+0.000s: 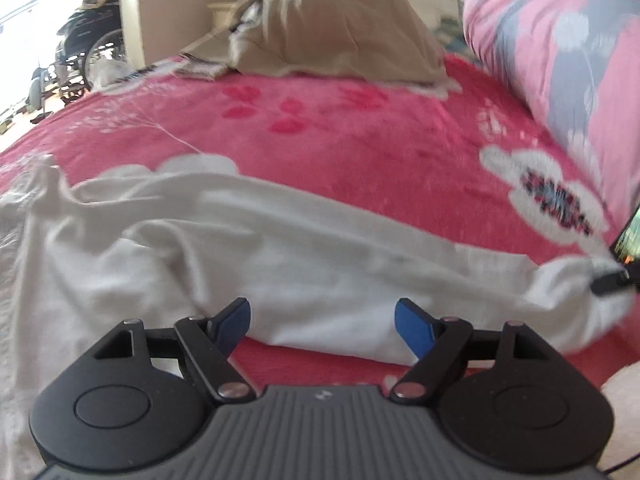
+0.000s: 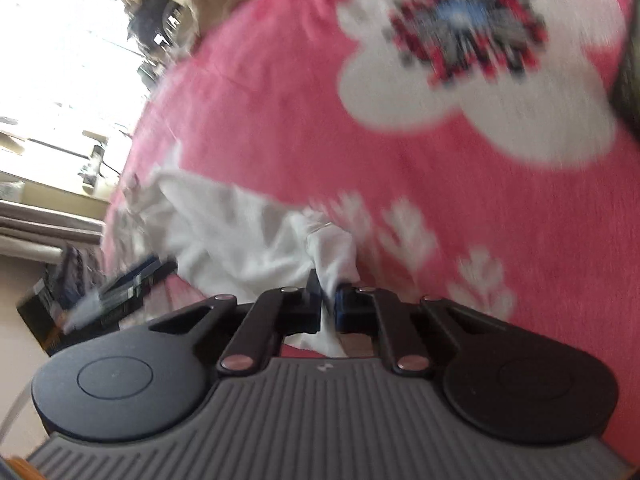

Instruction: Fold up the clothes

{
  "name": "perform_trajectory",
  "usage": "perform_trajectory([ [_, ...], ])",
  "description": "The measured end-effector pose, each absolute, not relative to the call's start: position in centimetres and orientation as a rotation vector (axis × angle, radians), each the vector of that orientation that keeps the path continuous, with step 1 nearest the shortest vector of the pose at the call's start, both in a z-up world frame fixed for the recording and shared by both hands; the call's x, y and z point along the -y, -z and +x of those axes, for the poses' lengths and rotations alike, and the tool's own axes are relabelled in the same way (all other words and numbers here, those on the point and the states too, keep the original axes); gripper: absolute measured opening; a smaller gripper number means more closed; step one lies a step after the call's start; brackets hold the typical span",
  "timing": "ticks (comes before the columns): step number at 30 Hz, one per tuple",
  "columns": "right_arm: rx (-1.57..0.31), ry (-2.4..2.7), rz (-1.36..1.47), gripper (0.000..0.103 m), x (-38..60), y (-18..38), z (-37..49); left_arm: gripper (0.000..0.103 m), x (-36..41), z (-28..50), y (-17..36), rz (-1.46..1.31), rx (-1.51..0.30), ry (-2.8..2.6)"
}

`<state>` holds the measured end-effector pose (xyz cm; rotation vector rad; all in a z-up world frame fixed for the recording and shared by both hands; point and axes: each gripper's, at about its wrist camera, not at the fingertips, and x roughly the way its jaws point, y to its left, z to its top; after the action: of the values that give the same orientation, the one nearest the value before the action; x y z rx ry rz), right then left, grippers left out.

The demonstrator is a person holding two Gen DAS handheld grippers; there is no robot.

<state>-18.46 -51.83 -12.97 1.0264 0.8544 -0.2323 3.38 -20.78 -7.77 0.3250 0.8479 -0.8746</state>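
A white garment (image 1: 280, 248) lies crumpled across the pink bed (image 1: 320, 132). The left claw (image 1: 322, 326) gapes wide at its near hem (six o'clock). The right claw (image 2: 328, 304), at three o'clock, pinches a thin corner that could slip free.

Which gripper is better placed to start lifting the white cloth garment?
Probably right: the right gripper is shut on the white cloth garment, while the left gripper is open.

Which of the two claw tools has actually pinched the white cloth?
The right gripper: it's clamped on the white garment. The left gripper gapes open around a fold.
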Motion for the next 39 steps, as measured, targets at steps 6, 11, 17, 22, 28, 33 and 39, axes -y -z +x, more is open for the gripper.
perform_trajectory([
  [6,-0.739,0.227,0.911,0.004,55.8,6.9,-14.6,0.08,17.4,6.1,6.8,0.228,-0.844,0.791],
  [11,-0.693,0.294,0.835,0.004,59.3,3.5,-12.1,0.08,16.5,8.8,8.1,0.184,-0.904,0.741],
  [17,-0.692,0.344,0.837,0.004,62.0,3.4,-8.3,0.08,16.2,9.9,9.8,0.184,-0.959,0.749],
  [22,-0.669,0.333,0.837,0.004,61.9,2.2,-5.0,0.08,15.2,10.0,9.6,0.149,-0.97,0.763],
  [28,-0.605,0.199,0.733,0.004,57.8,-4.5,-1.5,0.08,10.3,10.6,7.1,0.008,-0.961,0.743],
  [33,-0.571,0.016,0.6,0.004,50.5,-10.8,1.7,0.081,3.2,10.1,4.9,-0.101,-0.951,0.637],
  [39,-0.579,-0.22,0.498,0.004,39.9,-15.0,6.0,0.082,-6.0,8.2,3.2,-0.209,-0.904,0.458],
])
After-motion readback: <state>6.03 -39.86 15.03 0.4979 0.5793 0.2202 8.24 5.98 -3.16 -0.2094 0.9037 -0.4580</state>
